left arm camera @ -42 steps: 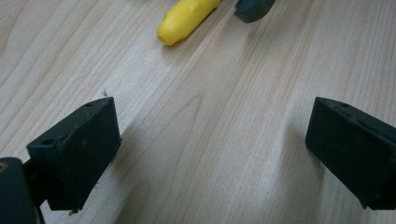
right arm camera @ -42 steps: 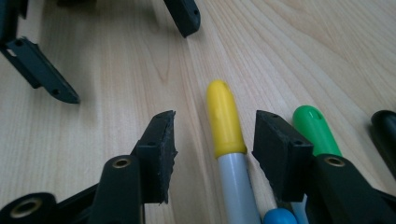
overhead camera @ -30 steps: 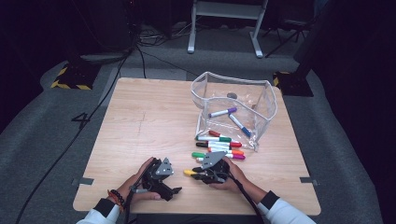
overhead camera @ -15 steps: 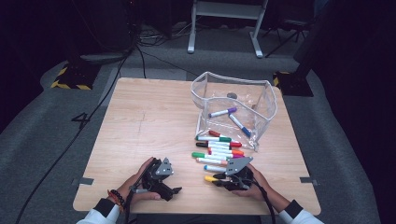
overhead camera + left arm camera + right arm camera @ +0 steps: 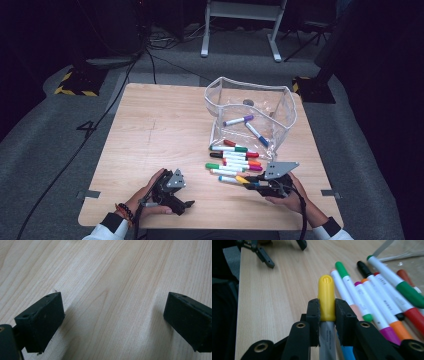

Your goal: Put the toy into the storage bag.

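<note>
My right gripper [image 5: 251, 185] is near the table's front right, shut on a grey marker with a yellow cap [image 5: 242, 179]. In the right gripper view the yellow cap [image 5: 326, 296] sticks out between the two pads of that gripper [image 5: 327, 311], just above the wood. Beside it lies a row of several markers [image 5: 234, 157] with green, red, orange, magenta and black caps [image 5: 372, 305]. My left gripper [image 5: 184, 205] rests at the front left with its jaws wide apart; in its own view the left gripper [image 5: 112, 320] has bare wood between its jaws.
A clear plastic pouch [image 5: 222, 97] stands open behind the row, with a purple marker [image 5: 239, 120] and a blue marker [image 5: 257, 134] inside. The wooden table [image 5: 155, 125] ends just in front of both hands. A metal stand [image 5: 240, 10] is on the floor beyond.
My right gripper has moved to the right, away from the left gripper, carrying the yellow-capped marker. The left gripper has stayed put.
</note>
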`<state>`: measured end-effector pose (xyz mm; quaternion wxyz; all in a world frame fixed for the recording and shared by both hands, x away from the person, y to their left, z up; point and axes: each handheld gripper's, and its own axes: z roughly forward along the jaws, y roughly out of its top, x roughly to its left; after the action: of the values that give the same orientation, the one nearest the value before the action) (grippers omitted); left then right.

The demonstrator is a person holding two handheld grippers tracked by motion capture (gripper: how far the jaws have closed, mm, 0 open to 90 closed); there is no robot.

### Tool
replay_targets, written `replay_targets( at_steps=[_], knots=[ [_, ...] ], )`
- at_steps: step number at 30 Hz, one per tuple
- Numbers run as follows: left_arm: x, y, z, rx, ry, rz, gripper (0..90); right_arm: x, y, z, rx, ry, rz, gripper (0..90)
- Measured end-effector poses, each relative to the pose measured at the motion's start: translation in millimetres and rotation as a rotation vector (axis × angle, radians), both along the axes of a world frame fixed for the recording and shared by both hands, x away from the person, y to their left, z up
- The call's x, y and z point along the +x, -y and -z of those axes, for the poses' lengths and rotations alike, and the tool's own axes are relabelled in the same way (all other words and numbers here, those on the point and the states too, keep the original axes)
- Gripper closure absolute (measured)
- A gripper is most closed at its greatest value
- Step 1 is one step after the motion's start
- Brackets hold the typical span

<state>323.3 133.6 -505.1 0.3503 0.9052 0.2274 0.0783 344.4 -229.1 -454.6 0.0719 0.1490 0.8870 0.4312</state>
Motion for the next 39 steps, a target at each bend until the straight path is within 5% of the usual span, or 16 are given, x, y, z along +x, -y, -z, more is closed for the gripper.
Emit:
replay_targets(
  at_steps=[12, 17, 31, 39],
  knots=[
    [0.1, 0.0, 0.0, 0.000, 0.000, 0.000, 3.5, 6.4, 30.0, -54.9, 0.080, 0.097, 0.085, 74.8],
    [0.3, 0.0, 0.0, 0.000, 0.000, 0.002, 3.4, 17.0, 35.3, -95.0, 0.118, 0.118, 0.105, 74.7],
    [0.2, 0.0, 0.0, 0.000, 0.000, 0.001, 3.4, 48.8, 21.9, -163.7, 0.117, 0.208, 0.139, 74.8],
    [0.8, -0.1, 0.0, 0.000, 0.001, 0.008, 3.5, 90.6, 8.8, -187.7, 0.062, 0.242, 0.211, 74.7]
  ],
)
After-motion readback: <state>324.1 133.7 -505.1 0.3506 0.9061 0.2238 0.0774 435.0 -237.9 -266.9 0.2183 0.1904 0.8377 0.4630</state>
